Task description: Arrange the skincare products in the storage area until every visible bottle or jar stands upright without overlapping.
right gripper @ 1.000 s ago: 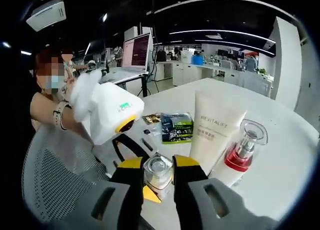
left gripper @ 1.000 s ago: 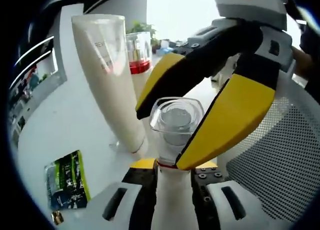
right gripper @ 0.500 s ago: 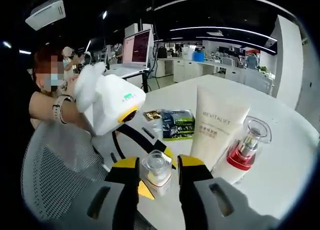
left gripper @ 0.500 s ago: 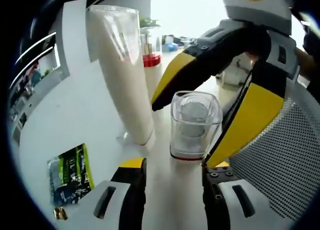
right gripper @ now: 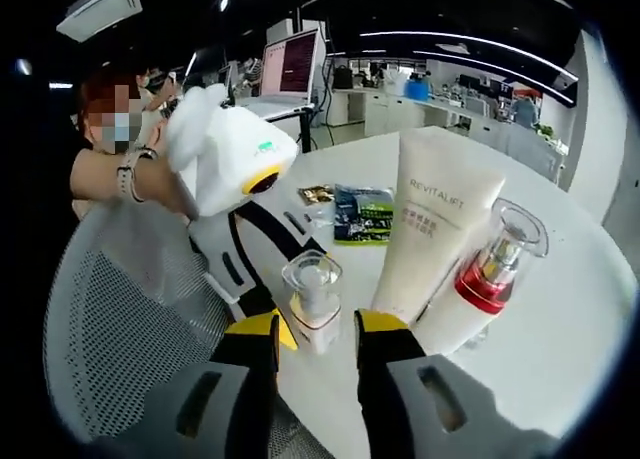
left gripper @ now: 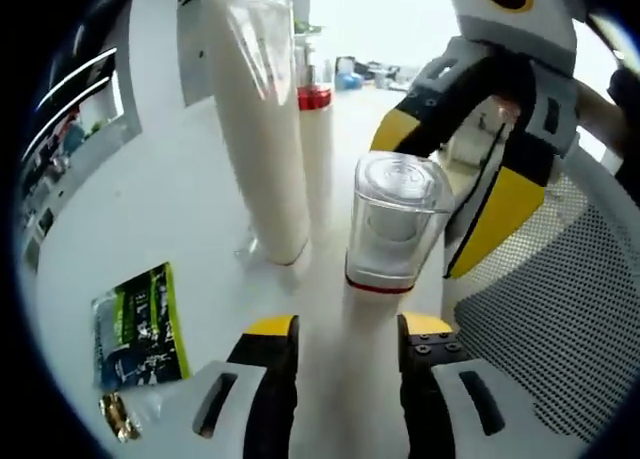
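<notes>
A small clear-capped bottle (left gripper: 392,229) is standing upright at frame centre on the white counter (left gripper: 150,209), between the left tongs (left gripper: 340,331), spread wide and empty. The right tongs (right gripper: 316,324) are likewise gaping. A careless brush could be toppling it into the neighbouring tube (left gripper: 262,119).

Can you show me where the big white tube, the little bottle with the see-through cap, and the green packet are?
white tube (right gripper: 437,229), right gripper view, front under the lettering
little bottle (left gripper: 395,219), left gripper view, its clear cap
green packet (left gripper: 138,326), left gripper view, its middle
</notes>
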